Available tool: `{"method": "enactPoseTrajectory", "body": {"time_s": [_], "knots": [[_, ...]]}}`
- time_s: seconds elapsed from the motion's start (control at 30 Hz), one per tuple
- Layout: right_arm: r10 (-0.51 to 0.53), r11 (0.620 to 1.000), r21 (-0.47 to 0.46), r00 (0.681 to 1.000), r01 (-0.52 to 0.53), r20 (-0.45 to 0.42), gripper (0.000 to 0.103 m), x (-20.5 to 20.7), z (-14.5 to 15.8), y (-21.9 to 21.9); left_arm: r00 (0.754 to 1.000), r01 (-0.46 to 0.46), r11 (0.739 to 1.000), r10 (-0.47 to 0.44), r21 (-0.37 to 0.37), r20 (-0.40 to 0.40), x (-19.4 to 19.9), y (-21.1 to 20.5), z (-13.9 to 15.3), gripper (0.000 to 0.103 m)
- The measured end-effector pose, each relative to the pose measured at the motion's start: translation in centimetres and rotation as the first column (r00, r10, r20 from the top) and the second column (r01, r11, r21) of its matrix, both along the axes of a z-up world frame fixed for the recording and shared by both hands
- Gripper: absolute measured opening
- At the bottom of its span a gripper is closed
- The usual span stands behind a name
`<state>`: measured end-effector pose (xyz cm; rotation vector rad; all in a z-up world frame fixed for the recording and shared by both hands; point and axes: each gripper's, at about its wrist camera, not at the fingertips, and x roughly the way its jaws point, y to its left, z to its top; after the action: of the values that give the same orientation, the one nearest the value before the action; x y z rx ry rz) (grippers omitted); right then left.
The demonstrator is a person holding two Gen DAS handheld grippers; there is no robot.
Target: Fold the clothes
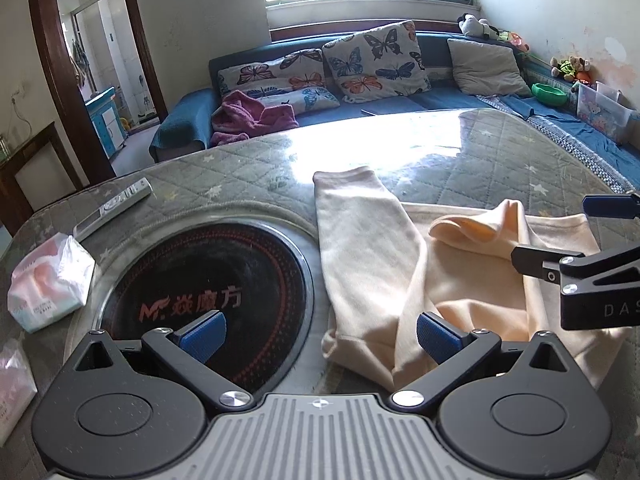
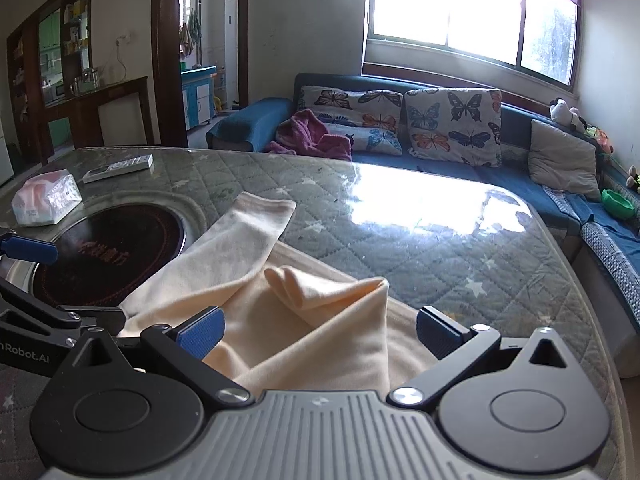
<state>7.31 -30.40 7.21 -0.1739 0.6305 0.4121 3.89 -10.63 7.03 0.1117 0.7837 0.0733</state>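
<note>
A cream long-sleeved garment (image 1: 472,280) lies rumpled on the glass-topped table. One sleeve (image 1: 360,232) stretches away from me; a second sleeve cuff (image 1: 468,228) is folded over the body. My left gripper (image 1: 320,334) is open and empty, low over the garment's near left edge. My right gripper (image 1: 560,236) enters at the right of the left wrist view, open. In the right wrist view the garment (image 2: 320,320) lies between the open jaws of my right gripper (image 2: 320,332), which hold nothing. The left gripper (image 2: 28,280) shows at the left edge.
A round black induction cooktop (image 1: 208,276) is set in the table (image 1: 460,152), left of the garment. A tissue pack (image 1: 48,280) and a remote (image 1: 116,204) lie at the far left. A blue sofa (image 1: 400,100) with butterfly cushions stands behind the table.
</note>
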Motion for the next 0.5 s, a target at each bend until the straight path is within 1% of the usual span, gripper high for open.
{"method": "enactPoseTrajectory", "body": {"time_s": [0.23,0.37,0.5], "knots": [[-0.006,0.999,-0.033,1.000,0.006,-0.002,0.103,3.0,-0.8,0.2,1.000,-0.016,1.000,0.016,0.002,-0.011,1.8,0.5,-0.2,0.103],[-0.001,0.999,-0.045,1.000,0.000,-0.020,0.103,4.7,-1.7,0.3,1.000,-0.004,1.000,0.004,0.011,-0.018,2.8,0.3,-0.6,0.103],[0.006,0.998,-0.059,0.999,-0.008,-0.046,0.103,6.1,-2.8,0.5,0.999,0.025,1.000,-0.025,0.001,-0.026,3.6,-0.3,-1.0,0.103]]}}
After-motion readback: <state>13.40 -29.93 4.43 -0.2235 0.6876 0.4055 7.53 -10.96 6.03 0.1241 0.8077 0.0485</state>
